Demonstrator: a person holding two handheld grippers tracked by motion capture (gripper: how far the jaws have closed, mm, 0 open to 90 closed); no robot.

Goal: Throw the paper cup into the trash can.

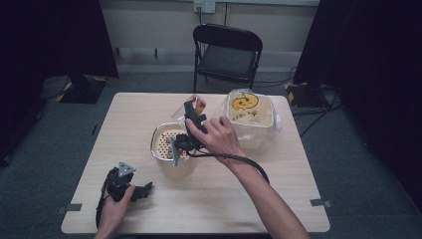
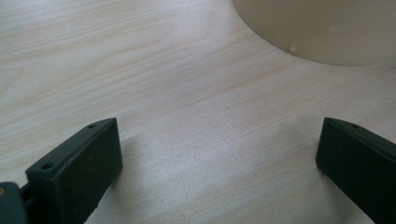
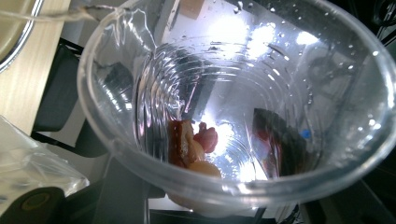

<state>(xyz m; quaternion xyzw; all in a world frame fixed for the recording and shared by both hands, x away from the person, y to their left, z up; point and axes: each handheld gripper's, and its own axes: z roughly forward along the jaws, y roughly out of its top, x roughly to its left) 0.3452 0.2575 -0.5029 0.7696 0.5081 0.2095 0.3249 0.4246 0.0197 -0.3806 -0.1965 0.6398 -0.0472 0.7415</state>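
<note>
Plastic cup (image 3: 233, 102), pinched by the right hand-held gripper (image 1: 191, 117), could slip and scatter food pieces (image 3: 196, 147) beside the strainer bowl (image 1: 171, 149).

I see the left gripper (image 1: 144, 190) resting low at near left, jaws spread wide, left hand (image 1: 115, 206) wrapped behind it. Right forearm reaches far toward centre; right gripper (image 1: 191, 110) raised, jaws clamped narrow.

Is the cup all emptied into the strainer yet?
Not quite. The right tongs hold the clear cup tipped beside the strainer bowl. Some red and pale bits are still stuck inside the cup. The left tongs rest open on the table.
</note>
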